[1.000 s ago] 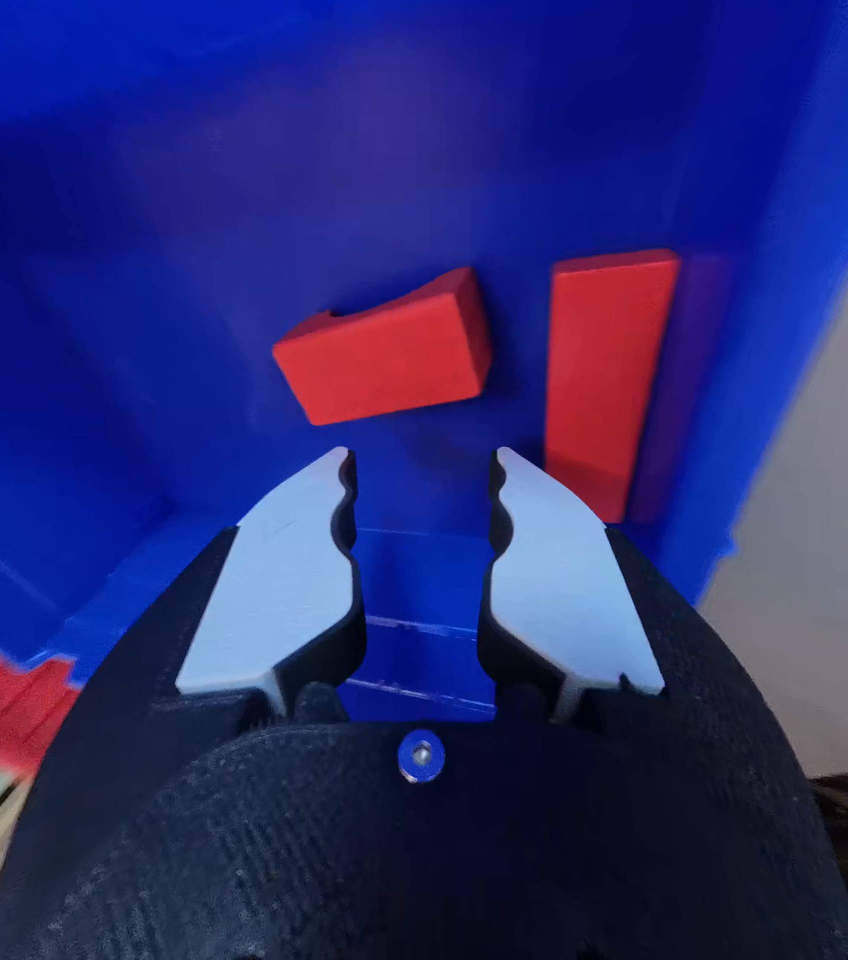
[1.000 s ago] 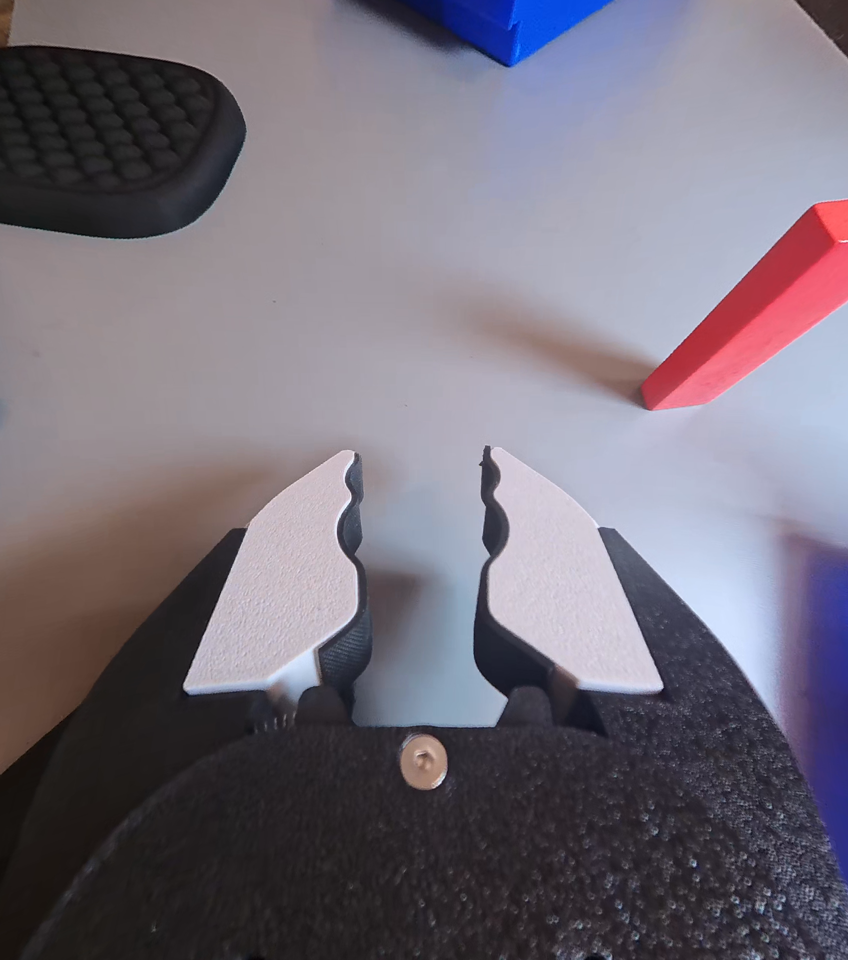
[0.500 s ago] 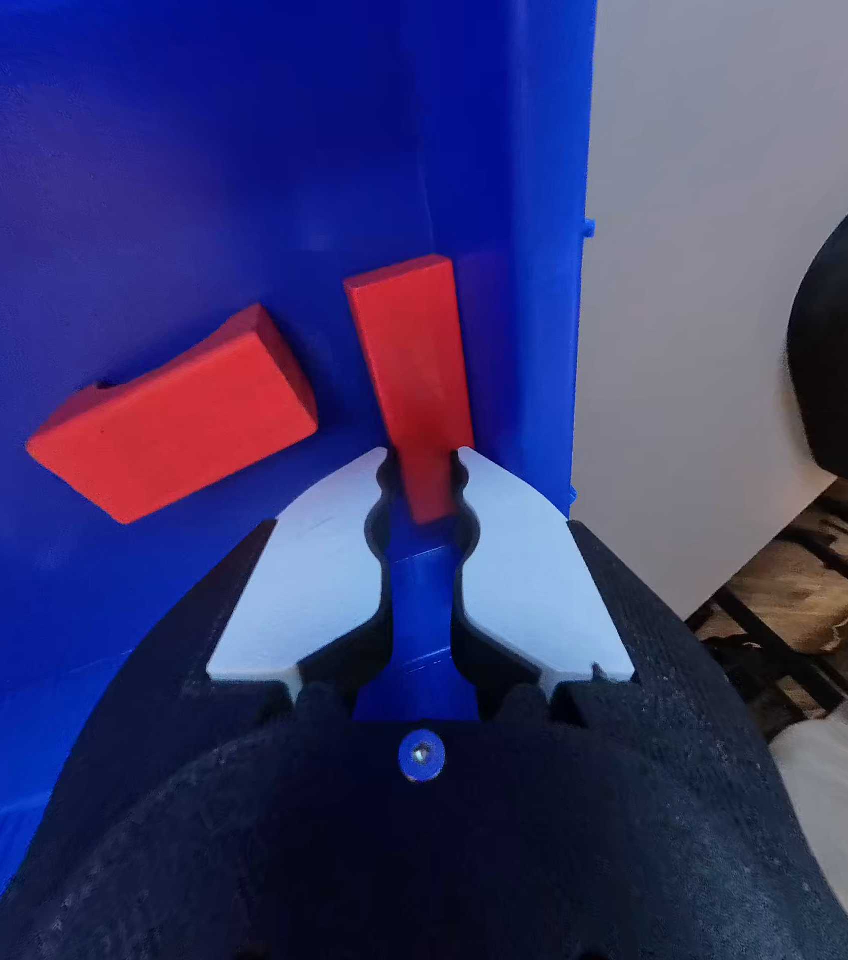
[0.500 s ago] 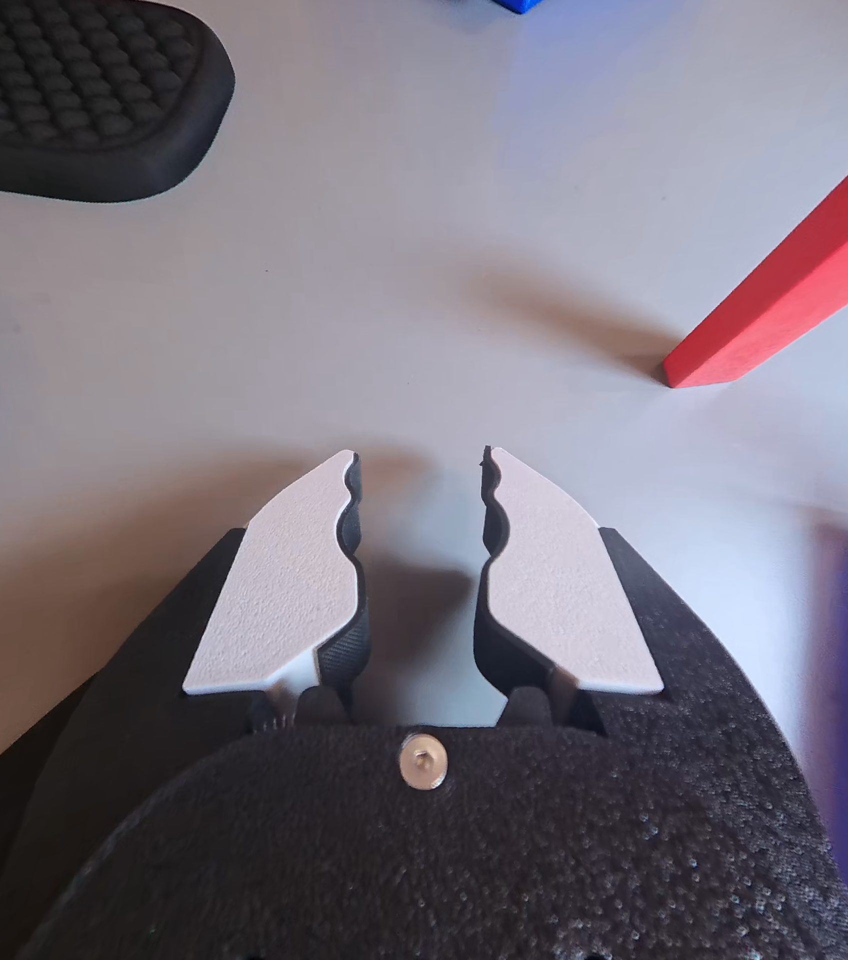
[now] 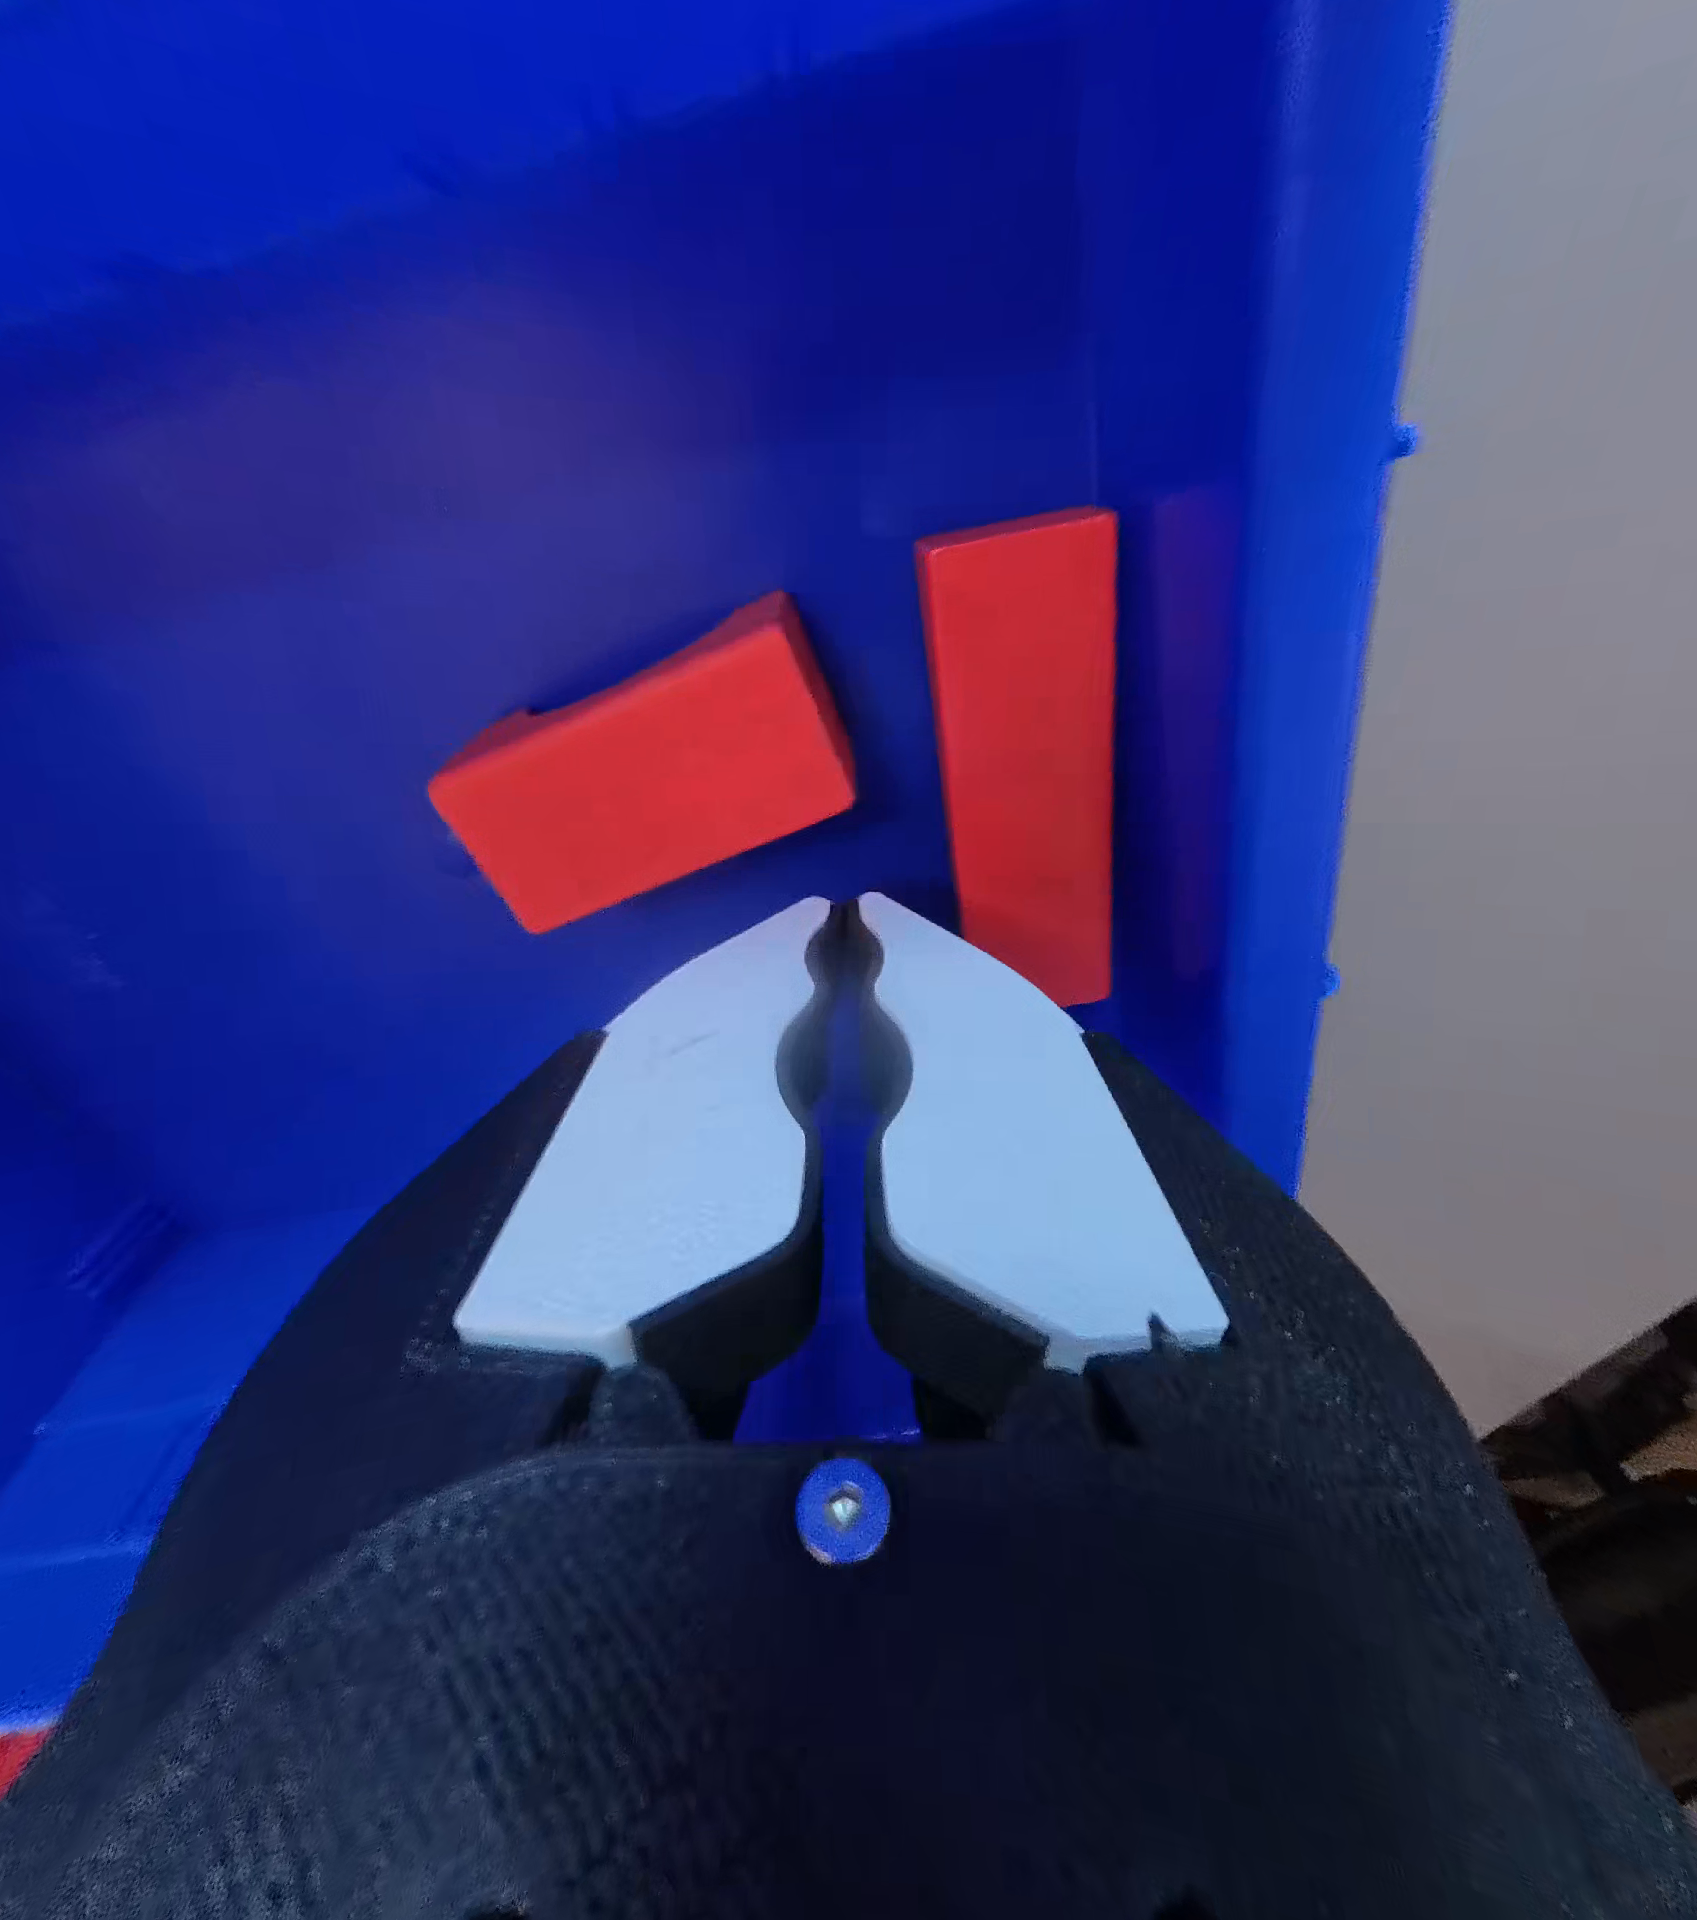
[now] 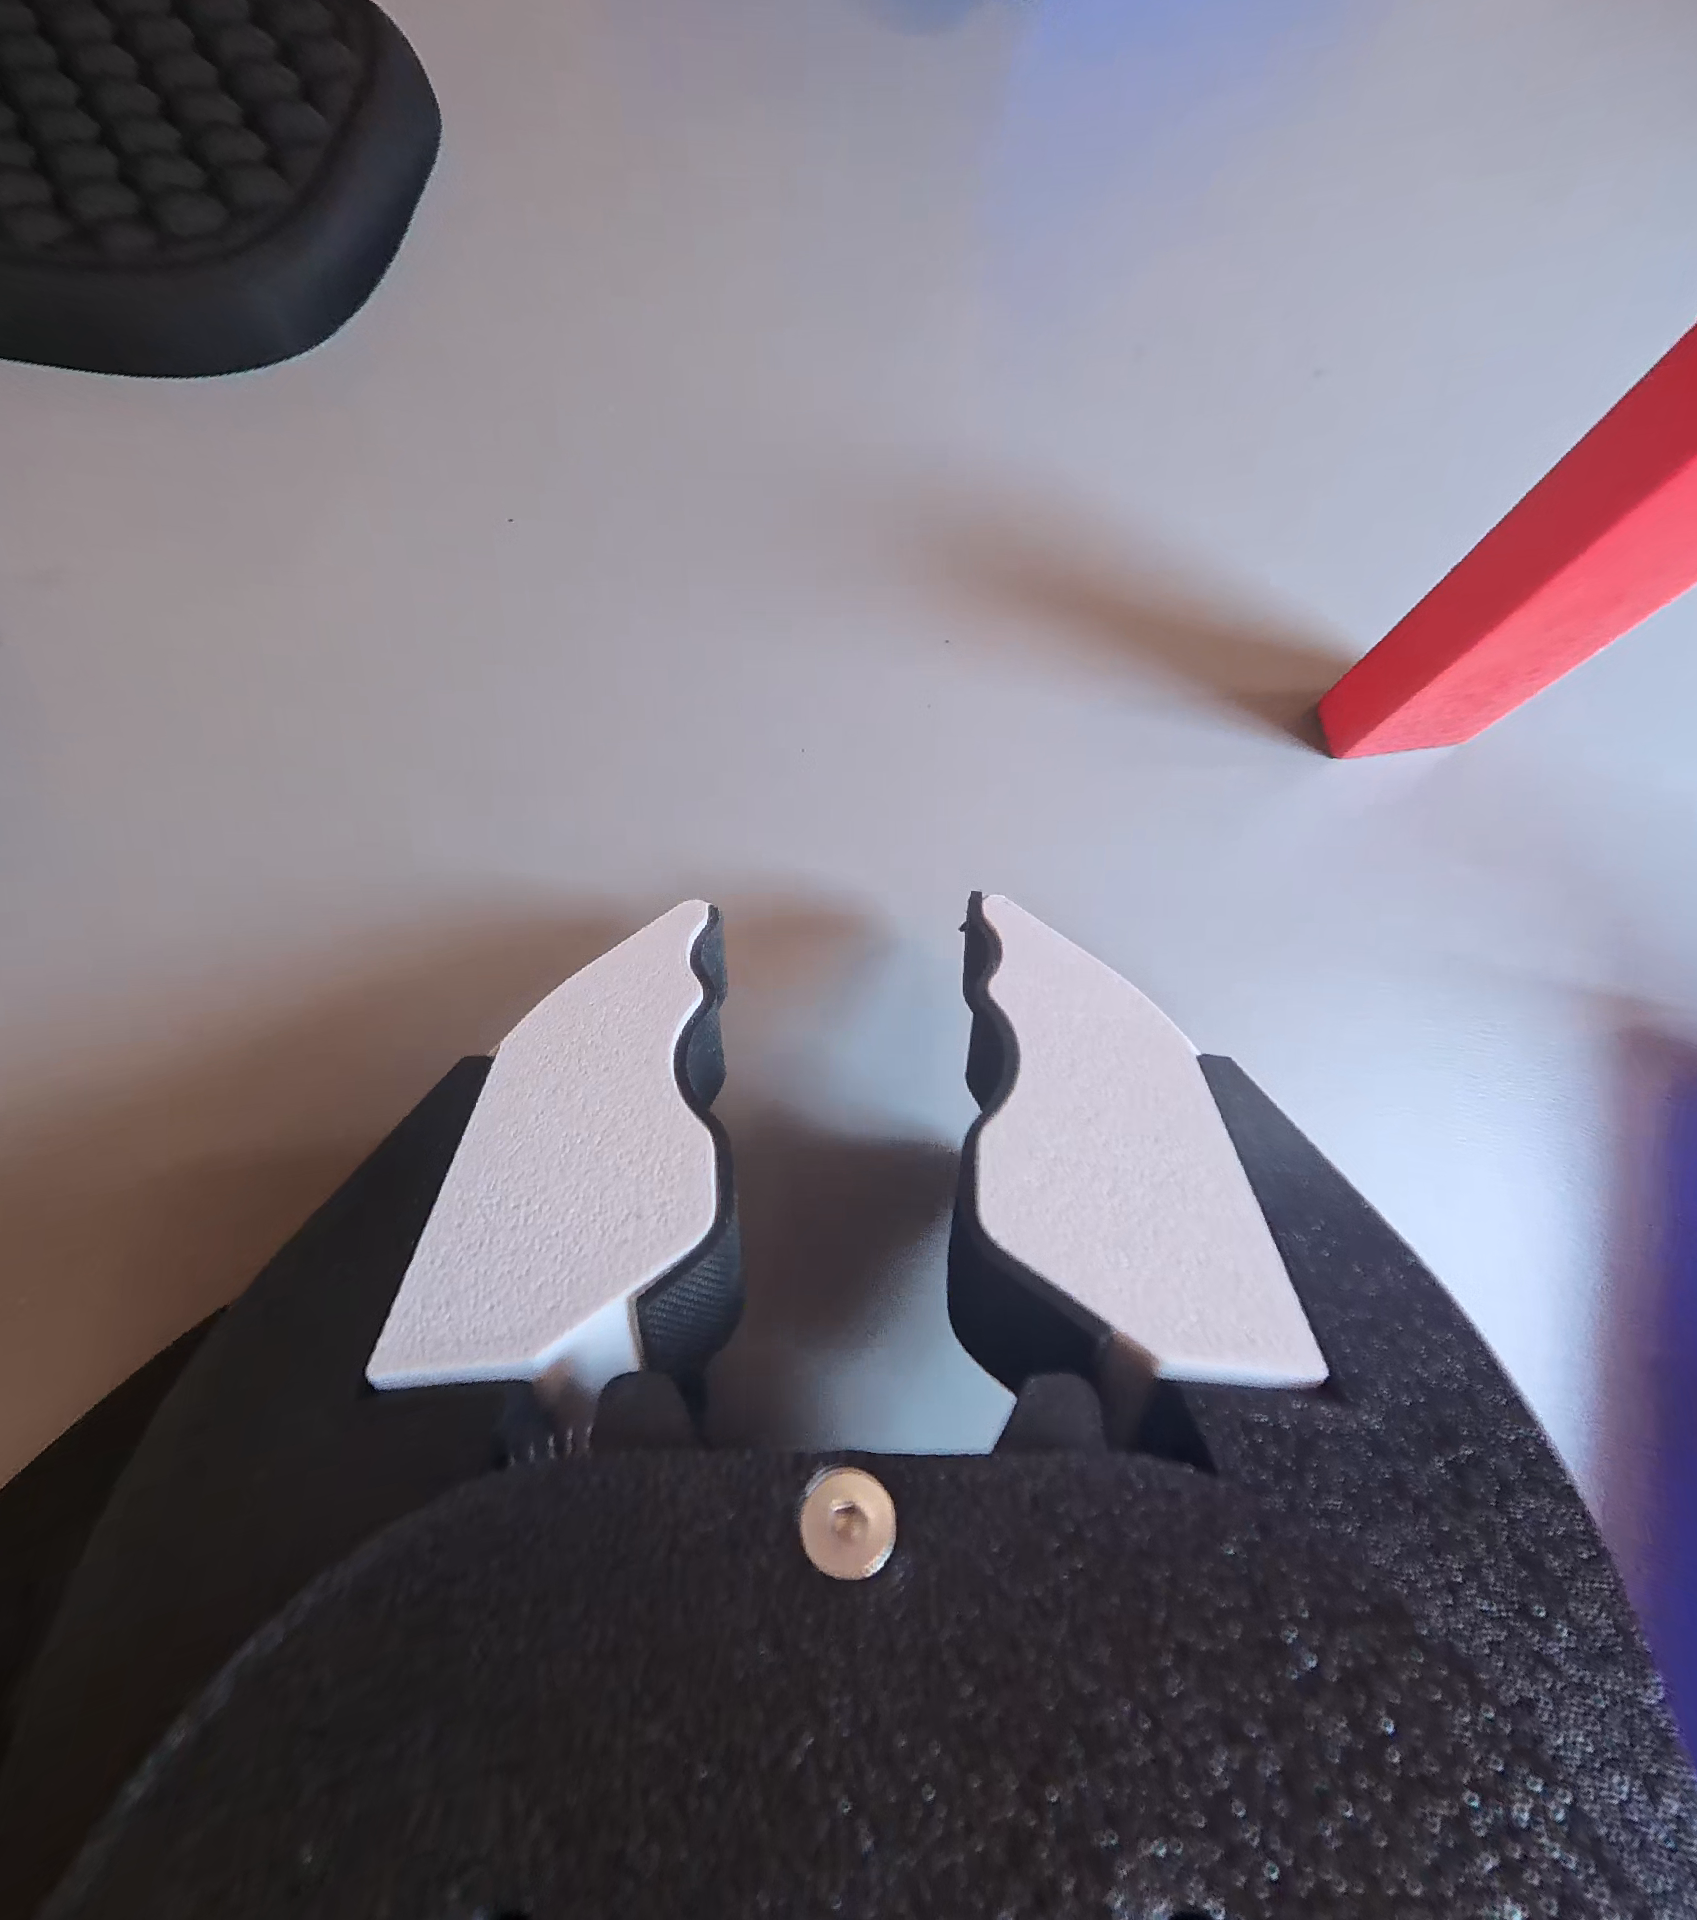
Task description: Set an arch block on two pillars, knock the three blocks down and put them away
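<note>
Pillar block (image 6: 1592,520) — ahead-right of parted right gripper (image 6: 842,914), apart.

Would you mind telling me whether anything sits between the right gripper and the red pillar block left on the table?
Nothing visible does. The right gripper is open and empty, and only bare grey table lies between it and the red pillar block, ahead to its right. The black pad lies off to the far left.

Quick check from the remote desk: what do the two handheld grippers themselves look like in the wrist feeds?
Both match. The left gripper and right gripper each have two pale grey-white fingers with wavy black inner pads, set in a rounded, coarse-textured black body with one small screw at centre. No cables, markings or sleeves show.
</note>
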A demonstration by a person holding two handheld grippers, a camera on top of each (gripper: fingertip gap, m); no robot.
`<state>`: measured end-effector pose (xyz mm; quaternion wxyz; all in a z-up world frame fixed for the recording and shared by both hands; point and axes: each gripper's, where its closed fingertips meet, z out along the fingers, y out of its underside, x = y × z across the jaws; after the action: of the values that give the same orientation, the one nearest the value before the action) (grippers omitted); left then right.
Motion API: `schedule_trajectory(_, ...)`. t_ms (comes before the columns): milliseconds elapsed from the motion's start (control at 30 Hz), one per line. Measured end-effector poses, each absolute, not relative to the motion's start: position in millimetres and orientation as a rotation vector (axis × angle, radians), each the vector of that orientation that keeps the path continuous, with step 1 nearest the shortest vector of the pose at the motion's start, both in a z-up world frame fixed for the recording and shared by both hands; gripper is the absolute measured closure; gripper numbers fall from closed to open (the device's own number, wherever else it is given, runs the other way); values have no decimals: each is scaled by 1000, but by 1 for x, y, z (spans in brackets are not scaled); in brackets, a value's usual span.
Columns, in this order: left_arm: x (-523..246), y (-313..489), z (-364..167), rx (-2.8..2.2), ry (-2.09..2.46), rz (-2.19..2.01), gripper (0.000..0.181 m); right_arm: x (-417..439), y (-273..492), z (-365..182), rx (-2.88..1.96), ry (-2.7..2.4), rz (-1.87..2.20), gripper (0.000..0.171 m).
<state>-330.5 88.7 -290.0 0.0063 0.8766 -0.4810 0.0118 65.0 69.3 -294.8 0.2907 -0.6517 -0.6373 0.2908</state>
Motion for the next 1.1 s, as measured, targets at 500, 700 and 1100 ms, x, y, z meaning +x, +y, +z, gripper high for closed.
schedule_trajectory(500, -314, 67, -301, 2643, -1446, 171, 153, 66, 71, -300, -1751, -1713, 751, 127)
schedule_trajectory(700, -332, 91, -287, 2731, -1568, -70, 180, 66, 70, -300, -1746, -1713, 739, 127)
schedule_trajectory(1100, -327, 79, -313, 2697, -1514, -39, 143, 66, 71, -302, -1756, -1709, 743, 127)
